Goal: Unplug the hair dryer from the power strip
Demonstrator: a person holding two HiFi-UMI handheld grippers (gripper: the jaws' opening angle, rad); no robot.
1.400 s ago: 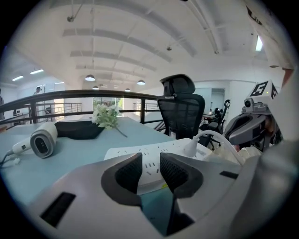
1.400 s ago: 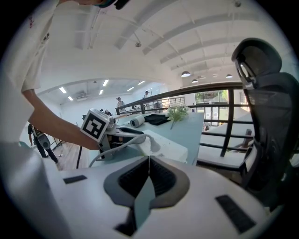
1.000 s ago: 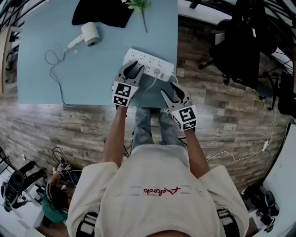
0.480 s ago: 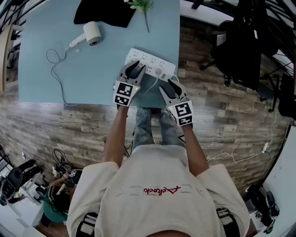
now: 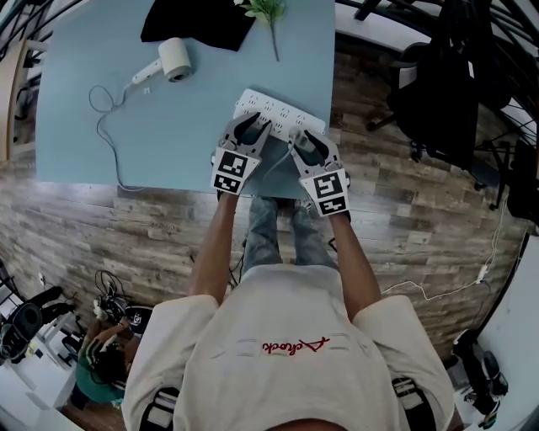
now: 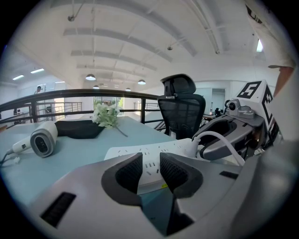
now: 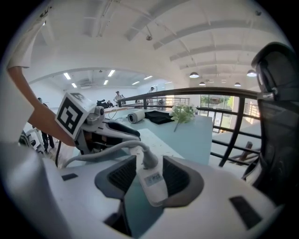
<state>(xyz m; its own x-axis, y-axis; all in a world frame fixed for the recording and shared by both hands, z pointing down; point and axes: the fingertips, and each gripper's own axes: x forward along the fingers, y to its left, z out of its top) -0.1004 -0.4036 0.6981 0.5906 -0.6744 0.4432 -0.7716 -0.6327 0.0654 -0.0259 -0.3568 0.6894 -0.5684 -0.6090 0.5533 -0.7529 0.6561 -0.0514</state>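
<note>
A white power strip (image 5: 282,116) lies near the front right edge of the pale blue table (image 5: 168,143). The white hair dryer (image 5: 173,61) rests at the back left, and its cord (image 5: 105,126) loops over the table to a white plug (image 7: 152,179) in the strip. My right gripper (image 5: 305,143) is shut on that plug, with a pad on each side of it. My left gripper (image 5: 251,128) sits at the strip's near edge (image 6: 149,158). Its jaws stand a narrow gap apart, with nothing between them. The left gripper view also shows the right gripper (image 6: 233,135).
A black cloth (image 5: 198,21) and a sprig of white flowers (image 5: 265,13) lie at the table's far edge. A black office chair (image 5: 438,93) stands on the wooden floor to the right. The table's front edge runs just below both grippers.
My right gripper has moved up and left from off the table's edge onto the plug in the strip. The left gripper has stayed at the strip.
</note>
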